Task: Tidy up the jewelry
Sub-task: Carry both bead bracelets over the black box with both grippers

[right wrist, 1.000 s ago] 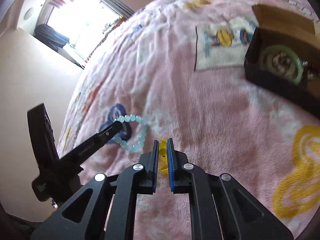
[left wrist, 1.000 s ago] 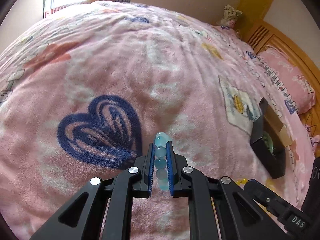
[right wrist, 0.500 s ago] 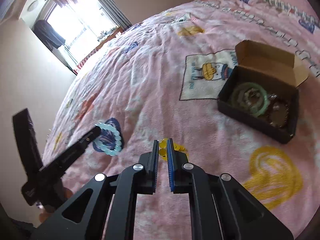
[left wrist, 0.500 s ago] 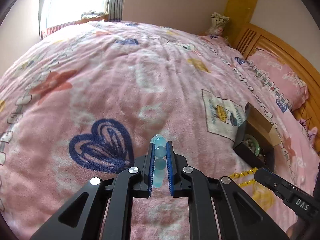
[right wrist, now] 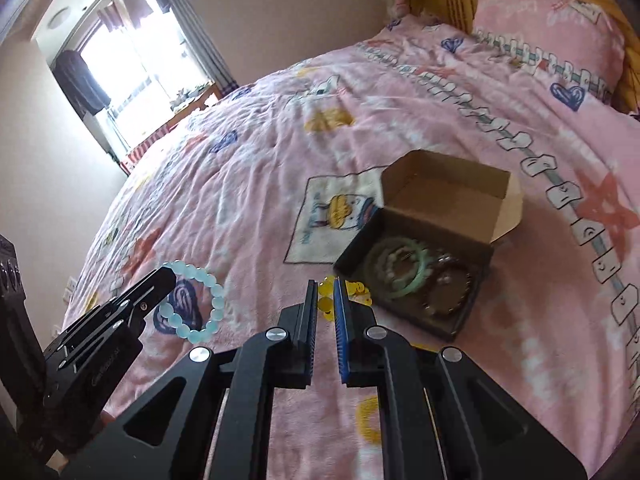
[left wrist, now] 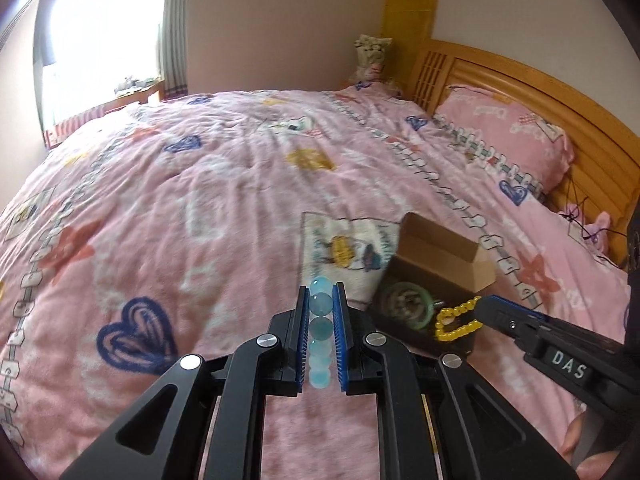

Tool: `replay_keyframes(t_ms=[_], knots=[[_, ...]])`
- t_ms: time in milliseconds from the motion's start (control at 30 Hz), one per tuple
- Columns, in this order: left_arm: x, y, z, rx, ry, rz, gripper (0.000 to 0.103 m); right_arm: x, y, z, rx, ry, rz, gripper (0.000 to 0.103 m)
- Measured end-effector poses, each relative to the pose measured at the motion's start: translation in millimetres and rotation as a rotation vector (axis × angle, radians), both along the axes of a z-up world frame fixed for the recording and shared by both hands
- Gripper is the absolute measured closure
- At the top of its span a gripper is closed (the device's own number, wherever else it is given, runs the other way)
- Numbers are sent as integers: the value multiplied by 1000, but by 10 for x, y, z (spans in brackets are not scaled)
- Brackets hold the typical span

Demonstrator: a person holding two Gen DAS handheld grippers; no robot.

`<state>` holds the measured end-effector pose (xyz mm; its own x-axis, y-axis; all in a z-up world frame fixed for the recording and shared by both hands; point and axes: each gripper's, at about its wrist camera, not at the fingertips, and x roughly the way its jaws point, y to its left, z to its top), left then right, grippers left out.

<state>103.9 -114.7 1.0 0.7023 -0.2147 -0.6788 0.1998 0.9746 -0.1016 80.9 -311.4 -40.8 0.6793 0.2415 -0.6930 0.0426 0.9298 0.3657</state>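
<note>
My left gripper [left wrist: 320, 300] is shut on a light blue bead bracelet [left wrist: 321, 332], held in the air above the pink bed; the bracelet also shows in the right wrist view [right wrist: 200, 300]. My right gripper [right wrist: 323, 292] is shut on a yellow bead bracelet [right wrist: 326, 304], also seen in the left wrist view [left wrist: 456, 320], close to the near edge of an open black box [right wrist: 416, 280]. The box holds a green bangle [right wrist: 400, 268] and a dark bead bracelet [right wrist: 448, 288]; its brown lid [right wrist: 448, 192] stands open behind.
The pink patterned blanket [left wrist: 200, 220] covers the whole bed. A pink pillow [left wrist: 508, 136] and wooden headboard [left wrist: 560, 92] lie at the far right. A window [left wrist: 100, 52] is at the far left.
Both grippers have risen and tilted up with their bracelets. The box has come nearer to the middle of both views, and the yellow bracelet now hangs close to it.
</note>
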Motion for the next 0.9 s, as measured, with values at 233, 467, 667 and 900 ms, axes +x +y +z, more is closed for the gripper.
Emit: replay_keyframes(t_ms=[233,467,667,900], knots=[[222,-528,-31,41,28,-35,90,176,-515,-29,57,-4,-41,94],[529,-977,-259,77,64,-96,90,495,-763,-226,83,3,-12,94],[728,-1091,-541,57,118,-97,90,668,-781,-443,77,10,4,93],[821,-1202,-815,77,152,-118,90,750,-820,-656,175,56,38,93]])
